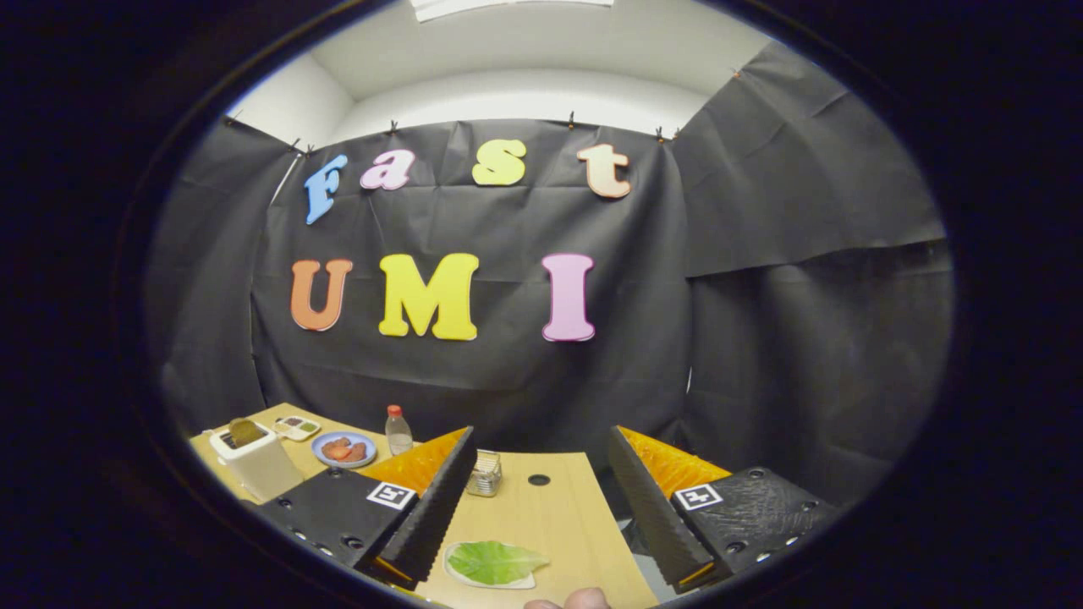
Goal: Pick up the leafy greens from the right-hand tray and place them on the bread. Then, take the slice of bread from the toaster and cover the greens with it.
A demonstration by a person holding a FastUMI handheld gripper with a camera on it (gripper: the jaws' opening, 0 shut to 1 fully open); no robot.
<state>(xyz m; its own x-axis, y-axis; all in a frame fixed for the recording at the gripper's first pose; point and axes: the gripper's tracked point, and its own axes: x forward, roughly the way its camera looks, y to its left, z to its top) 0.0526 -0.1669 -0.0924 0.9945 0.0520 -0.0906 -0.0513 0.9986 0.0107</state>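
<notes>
We find the leafy greens (492,562) lying flat on a small white tray (457,578) on the desk (550,524), low between the fingers of the tongs (539,507). We judge the leaf light, thin and limp, best pinched at one edge. The tongs stand wide apart, holding and touching nothing. The toaster (254,461), bread (245,431) upright in its slot, sits well off to the left.

Staged recording booth, not a real kitchen: black cloth walls (761,338) are clipped up beneath a white ceiling. A wooden bench (541,524) carries kitchen props, namely a white toaster (254,461), a blue plate (344,449) and a small bottle (398,431).
</notes>
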